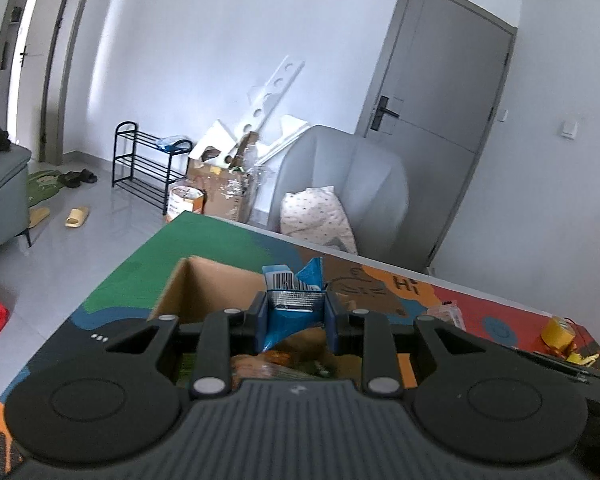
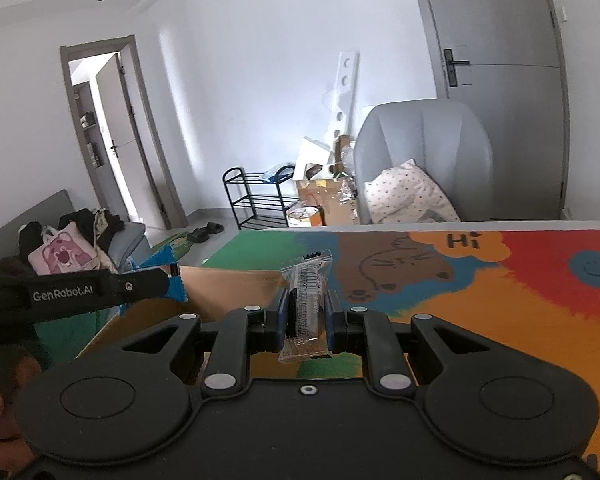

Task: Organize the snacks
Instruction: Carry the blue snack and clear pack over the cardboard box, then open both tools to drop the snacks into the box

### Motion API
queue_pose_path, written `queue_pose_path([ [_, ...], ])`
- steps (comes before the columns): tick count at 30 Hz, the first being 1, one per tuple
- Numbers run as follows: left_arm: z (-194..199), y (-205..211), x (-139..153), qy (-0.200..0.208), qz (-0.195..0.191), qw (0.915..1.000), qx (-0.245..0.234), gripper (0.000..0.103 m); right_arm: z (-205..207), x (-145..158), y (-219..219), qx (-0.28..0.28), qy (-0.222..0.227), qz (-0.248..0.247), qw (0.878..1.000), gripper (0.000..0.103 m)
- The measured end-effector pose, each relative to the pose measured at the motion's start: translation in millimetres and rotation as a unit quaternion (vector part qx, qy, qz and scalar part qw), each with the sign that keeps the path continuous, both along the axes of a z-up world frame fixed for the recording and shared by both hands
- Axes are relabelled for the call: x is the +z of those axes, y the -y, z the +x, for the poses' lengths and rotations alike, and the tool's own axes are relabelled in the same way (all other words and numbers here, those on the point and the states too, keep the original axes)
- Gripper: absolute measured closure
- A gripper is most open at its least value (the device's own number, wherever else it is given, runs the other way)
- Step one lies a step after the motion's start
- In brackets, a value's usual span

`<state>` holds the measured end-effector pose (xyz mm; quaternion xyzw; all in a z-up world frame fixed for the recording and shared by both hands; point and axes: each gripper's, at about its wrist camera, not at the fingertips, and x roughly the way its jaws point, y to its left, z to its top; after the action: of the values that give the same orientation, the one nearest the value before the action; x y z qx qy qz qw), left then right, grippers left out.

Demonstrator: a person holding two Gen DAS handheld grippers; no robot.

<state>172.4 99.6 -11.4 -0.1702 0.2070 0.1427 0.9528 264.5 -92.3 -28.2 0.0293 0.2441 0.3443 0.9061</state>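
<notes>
Gripping of a blue snack packet (image 1: 290,312) is seen in the left gripper (image 1: 296,322), above the open cardboard box (image 1: 204,284) | a clear-wrapped dark snack bar (image 2: 306,308) is clamped by the right gripper (image 2: 306,320), held over the colourful table mat (image 2: 500,304) beside the box

Colourful table mat (image 2: 500,300), cardboard box (image 1: 204,284), seemingly tape roll (image 1: 558,334)

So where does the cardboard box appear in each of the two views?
Left wrist view: cardboard box at lower centre, behind the left hand-held gripper.
Right wrist view: cardboard box at lower left of centre.
Shared landmark: the grey armchair beyond the table.
</notes>
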Motion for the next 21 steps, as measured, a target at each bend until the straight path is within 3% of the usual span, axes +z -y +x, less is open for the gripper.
queue_pose_path([
  [9,-10,-21,-10,-0.010,-0.013,0.9997,0.016,0.075,-2,2,-26,0.027,-0.001,-0.004,1.000,0.086],
  [21,-23,-53,-14,-0.007,-0.037,0.9979,0.053,0.063,2,8,-55,0.046,0.002,-0.012,0.999,0.086],
])
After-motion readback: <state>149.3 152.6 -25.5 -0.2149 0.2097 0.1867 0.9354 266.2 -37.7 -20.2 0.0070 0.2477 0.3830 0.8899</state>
